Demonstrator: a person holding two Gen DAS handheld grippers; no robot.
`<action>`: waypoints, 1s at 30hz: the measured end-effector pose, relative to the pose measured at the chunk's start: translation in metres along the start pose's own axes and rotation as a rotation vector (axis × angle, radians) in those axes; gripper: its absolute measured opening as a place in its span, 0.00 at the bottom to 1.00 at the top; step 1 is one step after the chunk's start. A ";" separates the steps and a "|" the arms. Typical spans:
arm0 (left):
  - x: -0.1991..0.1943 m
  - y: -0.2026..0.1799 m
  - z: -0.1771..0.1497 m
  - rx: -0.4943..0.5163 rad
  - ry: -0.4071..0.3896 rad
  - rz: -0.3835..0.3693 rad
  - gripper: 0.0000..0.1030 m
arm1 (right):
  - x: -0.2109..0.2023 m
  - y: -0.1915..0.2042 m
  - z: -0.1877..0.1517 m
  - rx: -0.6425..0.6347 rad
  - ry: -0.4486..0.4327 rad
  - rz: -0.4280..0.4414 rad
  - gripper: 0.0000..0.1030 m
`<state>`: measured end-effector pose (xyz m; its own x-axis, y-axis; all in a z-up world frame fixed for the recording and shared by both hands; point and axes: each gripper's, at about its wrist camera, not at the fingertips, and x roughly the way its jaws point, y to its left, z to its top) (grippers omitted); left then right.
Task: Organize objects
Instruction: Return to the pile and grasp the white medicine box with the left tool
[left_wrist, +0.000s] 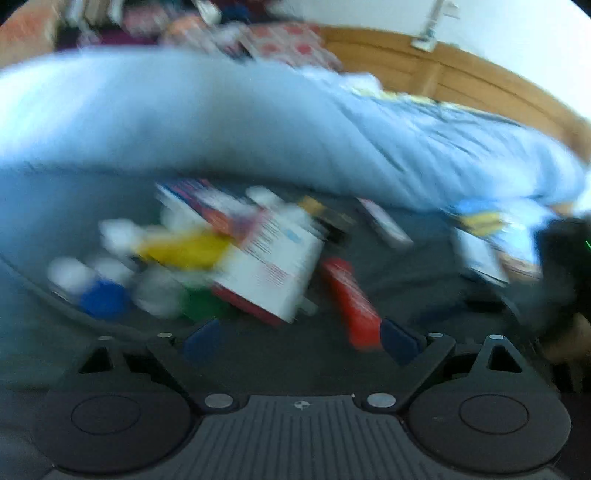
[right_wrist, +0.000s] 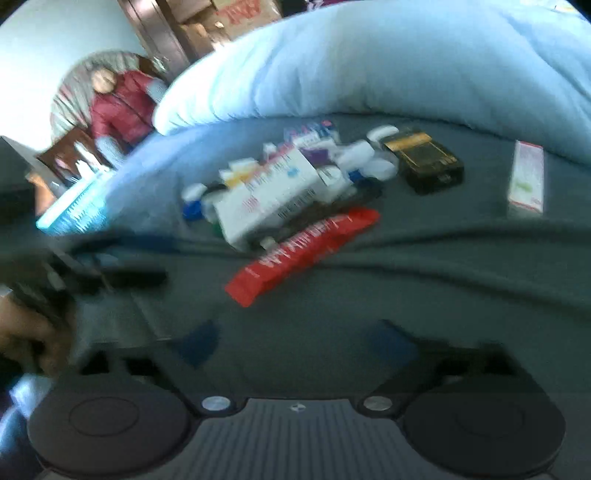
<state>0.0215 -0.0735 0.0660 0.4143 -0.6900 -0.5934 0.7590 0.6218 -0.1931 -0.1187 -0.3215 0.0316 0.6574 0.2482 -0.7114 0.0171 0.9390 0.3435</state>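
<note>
Well, both tools hang over a bed covered in a dark grey sheet (right_wrist: 443, 266), and I'll place everything from the red tube (right_wrist: 303, 254) lying on it. Nearest, the right tool (right_wrist: 295, 345) stands wide, blue pads apart with only sheet between them, and the tube lies just beyond its tips, slanting up to the right. The left tool (left_wrist: 301, 338) is likewise spread wide and grips nothing; in its view the red tube (left_wrist: 351, 302) lies just beside its right-hand pad, though the blur hides whether they touch. Down at the left edge of the right view a hand (right_wrist: 26, 339) grips a dark, blurred device, well to the left of the tube. Just behind the tube sits the jumble: a white medicine box (right_wrist: 269, 199) resting against its far side, with small white bottles with blue and green caps (right_wrist: 195, 206) at the box's left and more cartons heaped behind. Farther back and to the right of the tube lies a black and gold box (right_wrist: 424, 162), apart from the heap. Well off to the tube's right lies a slim white carton (right_wrist: 526, 181) on its own. Beyond all of it rises a pale blue duvet (right_wrist: 369, 66), bunched along the far edge of the sheet.
</note>
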 end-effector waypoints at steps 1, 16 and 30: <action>-0.003 -0.001 0.005 0.019 -0.041 0.046 0.93 | -0.001 0.003 -0.007 -0.002 -0.029 -0.016 0.99; 0.095 -0.018 0.024 0.137 -0.004 0.057 0.75 | -0.001 0.011 -0.036 -0.064 -0.149 -0.070 1.00; -0.025 0.003 -0.012 -0.033 -0.052 0.325 0.62 | -0.024 0.016 -0.005 0.182 -0.252 -0.019 0.69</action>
<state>0.0076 -0.0503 0.0711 0.6583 -0.4710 -0.5872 0.5663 0.8238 -0.0259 -0.1381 -0.3117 0.0515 0.8215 0.1431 -0.5520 0.1506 0.8792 0.4520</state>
